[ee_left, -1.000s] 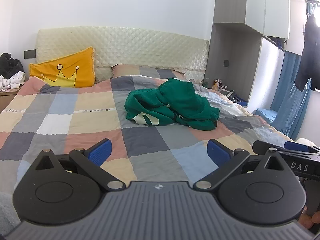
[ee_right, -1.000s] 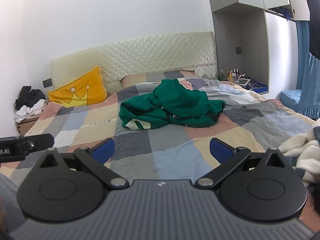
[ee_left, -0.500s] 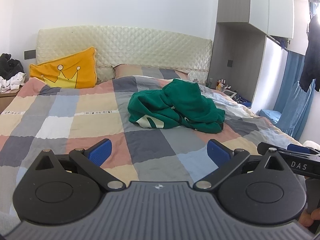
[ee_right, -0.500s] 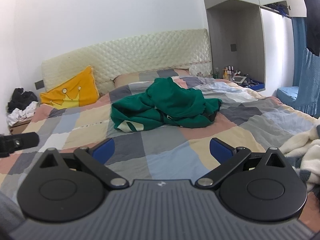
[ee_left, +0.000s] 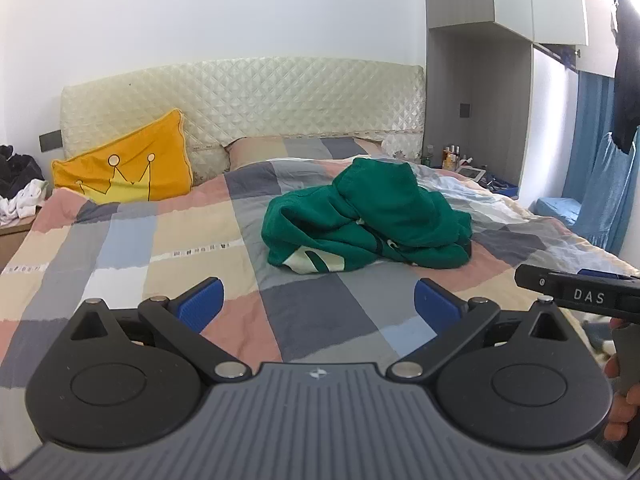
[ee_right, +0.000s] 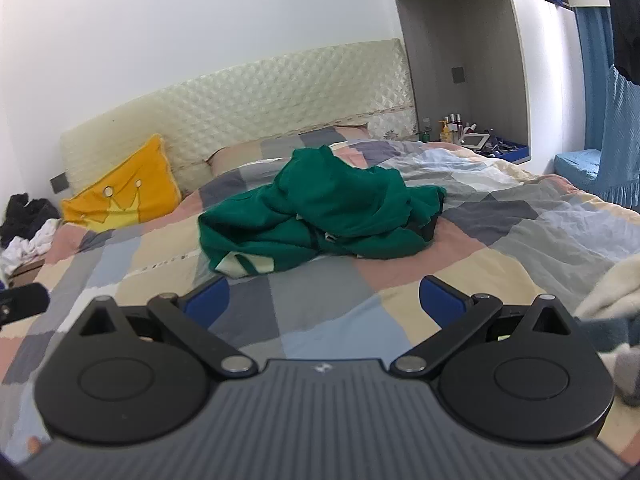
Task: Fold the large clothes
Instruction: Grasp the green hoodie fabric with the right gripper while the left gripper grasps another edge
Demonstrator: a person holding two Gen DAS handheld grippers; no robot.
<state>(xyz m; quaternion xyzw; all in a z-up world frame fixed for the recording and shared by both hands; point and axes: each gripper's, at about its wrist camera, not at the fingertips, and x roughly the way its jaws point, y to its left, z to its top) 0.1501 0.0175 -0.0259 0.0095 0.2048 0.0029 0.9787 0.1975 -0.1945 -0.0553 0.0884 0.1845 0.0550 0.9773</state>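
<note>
A crumpled green garment (ee_left: pixel 368 216) (ee_right: pixel 320 212) with a pale patch lies in a heap in the middle of the checked bedspread (ee_left: pixel 168 240) (ee_right: pixel 500 264). My left gripper (ee_left: pixel 318 304) hovers open over the near part of the bed, well short of the garment, with nothing between its blue pads (ee_left: pixel 200 304). In its own view my right gripper (ee_right: pixel 324 300) is open too, and just as far from the heap. The right gripper's black body (ee_left: pixel 580 294) also shows at the right edge of the left wrist view, held by a hand (ee_left: pixel 622 400).
A yellow crown cushion (ee_left: pixel 124 170) (ee_right: pixel 124 190) leans on the quilted headboard (ee_left: pixel 248 96). A pile of clothes (ee_left: pixel 20 188) sits on the left nightstand. Bottles and a blue tray (ee_right: pixel 480 140) fill the right niche. White fluffy fabric (ee_right: pixel 612 292) lies at the right.
Both grippers have moved forward toward the green garment, which looks larger now. Both stay open and hold nothing.
</note>
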